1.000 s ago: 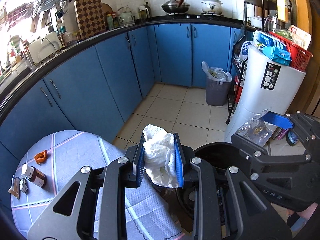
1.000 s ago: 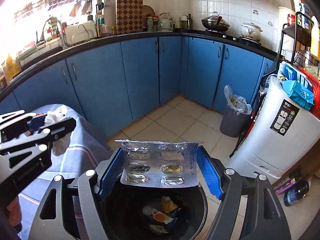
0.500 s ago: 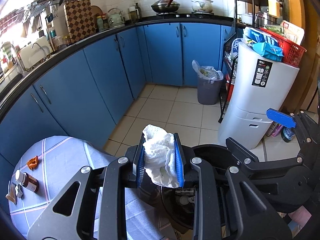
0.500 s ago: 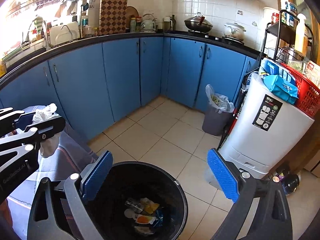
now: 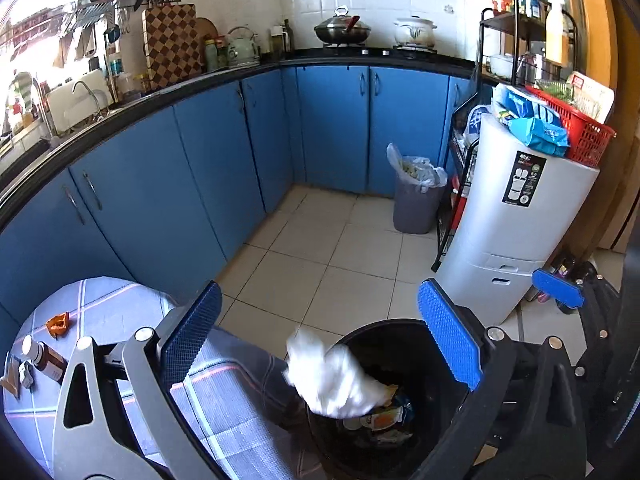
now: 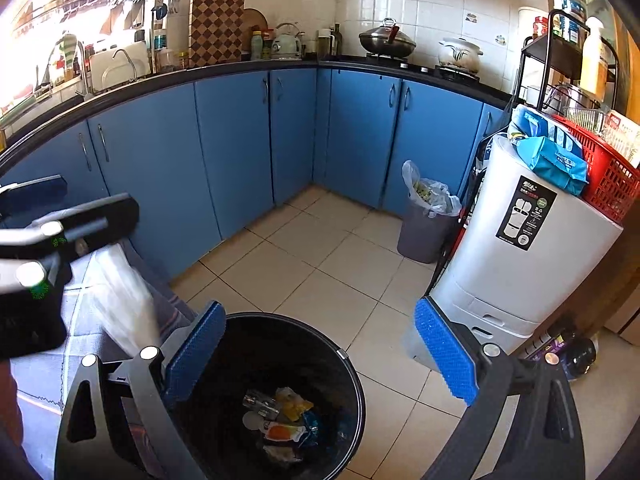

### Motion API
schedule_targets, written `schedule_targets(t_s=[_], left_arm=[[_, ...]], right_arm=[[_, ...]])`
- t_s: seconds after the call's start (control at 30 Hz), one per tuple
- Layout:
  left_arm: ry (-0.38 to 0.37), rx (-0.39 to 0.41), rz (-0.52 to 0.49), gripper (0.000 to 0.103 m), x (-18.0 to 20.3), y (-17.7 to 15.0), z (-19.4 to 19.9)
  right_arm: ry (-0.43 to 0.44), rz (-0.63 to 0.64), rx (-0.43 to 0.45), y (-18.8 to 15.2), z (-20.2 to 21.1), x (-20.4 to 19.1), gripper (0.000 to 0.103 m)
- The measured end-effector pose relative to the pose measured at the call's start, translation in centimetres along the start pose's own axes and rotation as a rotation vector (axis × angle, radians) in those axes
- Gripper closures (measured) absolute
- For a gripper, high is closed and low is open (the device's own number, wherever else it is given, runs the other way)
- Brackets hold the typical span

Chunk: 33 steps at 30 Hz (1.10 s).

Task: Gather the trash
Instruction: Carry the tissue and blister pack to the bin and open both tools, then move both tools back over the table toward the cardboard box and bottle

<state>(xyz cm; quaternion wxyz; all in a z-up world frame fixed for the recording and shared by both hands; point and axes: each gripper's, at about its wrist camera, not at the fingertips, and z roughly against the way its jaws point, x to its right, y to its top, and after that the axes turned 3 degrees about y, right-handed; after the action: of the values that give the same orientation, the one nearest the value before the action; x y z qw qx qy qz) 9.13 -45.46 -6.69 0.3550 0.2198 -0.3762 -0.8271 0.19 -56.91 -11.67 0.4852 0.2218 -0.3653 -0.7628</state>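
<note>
Left wrist view: white tissue wad (image 5: 334, 384), blurred, sits free over the near rim of the black bin (image 5: 400, 328), long axis slanting from upper left to lower right, lower end toward the wrappers in the bin. Left hand-held gripper (image 5: 320, 346) has just been opening; jaws wide apart, touching nothing, tilted down at the bin. Right wrist view: right hand-held gripper (image 6: 320, 354) also spread wide w/ nothing between, angled down over the bin; tissue is a pale blur at left, beside the cloth-covered worktop (image 6: 80, 320).

A checked-cloth table (image 5: 100, 320) bears a brown bottle (image 5: 44, 358) and orange scrap (image 5: 58, 322).
</note>
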Motion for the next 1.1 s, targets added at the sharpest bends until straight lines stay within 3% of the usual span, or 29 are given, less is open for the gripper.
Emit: schedule_targets(t_s=[0.2, 0.43, 0.9, 1.1], left_arm=[[0.032, -0.013, 0.023, 0.006, -1.5, -0.6, 0.3], [0.137, 0.009, 0.074, 0.006, -7.2, -2.3, 2.7], [0.391, -0.042, 0.310, 0.006, -26.2, -10.2, 8.2], [0.539, -0.049, 0.380, 0.006, -34.5, -14.6, 10.9]], right_arm=[[0.013, 0.008, -0.008, -0.1, 0.2, -0.9, 0.010], [0.079, 0.072, -0.008, 0.5, 0.5, -5.7, 0.010], [0.342, 0.290, 0.004, 2.7, 1.5, -25.2, 0.010], [0.428, 0.386, -0.023, 2.6, 0.8, -33.8, 0.010]])
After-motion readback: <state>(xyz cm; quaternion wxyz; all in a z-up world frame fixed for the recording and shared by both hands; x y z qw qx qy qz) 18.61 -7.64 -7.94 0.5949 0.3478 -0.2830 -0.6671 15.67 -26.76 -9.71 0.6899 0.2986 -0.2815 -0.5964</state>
